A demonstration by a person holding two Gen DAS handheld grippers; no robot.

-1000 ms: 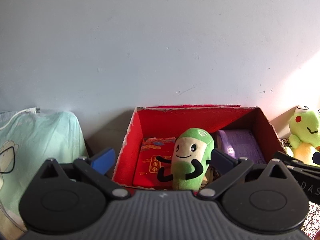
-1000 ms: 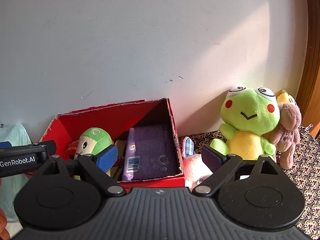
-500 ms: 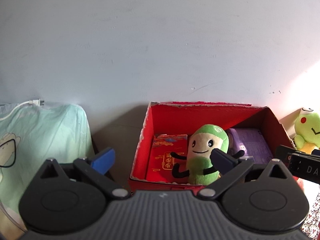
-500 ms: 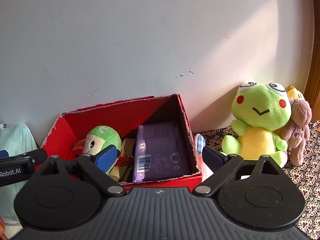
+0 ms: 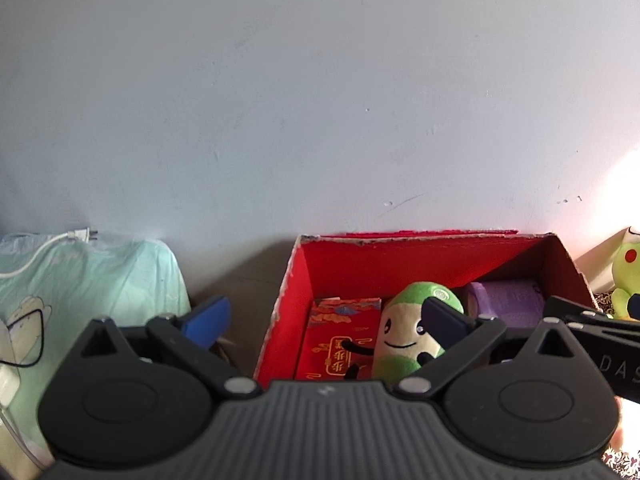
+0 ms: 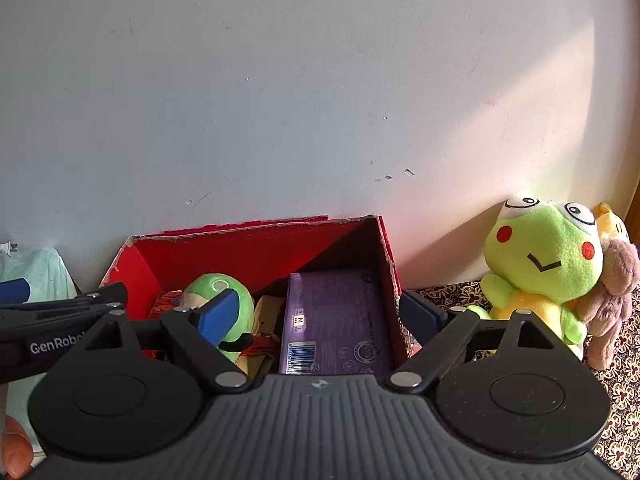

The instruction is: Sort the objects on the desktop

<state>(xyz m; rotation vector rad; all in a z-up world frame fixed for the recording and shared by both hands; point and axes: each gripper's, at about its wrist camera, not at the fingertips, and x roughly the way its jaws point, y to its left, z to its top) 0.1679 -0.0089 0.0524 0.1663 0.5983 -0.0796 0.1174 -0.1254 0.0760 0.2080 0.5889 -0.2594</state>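
Claws over a red box [image 6: 256,252] by the wall.
Left claw [image 5: 326,316] and right claw [image 6: 320,312] both gape, holding nothing; the green plush [image 5: 404,340] sits inside the box (beside a purple packet [image 6: 334,320]), with a frog toy [image 6: 540,268] outside.

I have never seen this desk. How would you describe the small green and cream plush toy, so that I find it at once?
Look for the open red cardboard box standing against the pale wall. Inside it, the small plush toy sits between a red packet with gold print and a purple package. Unlike the bigger frog plush outside the box, it has a cream face, a green cap and thin black arms.
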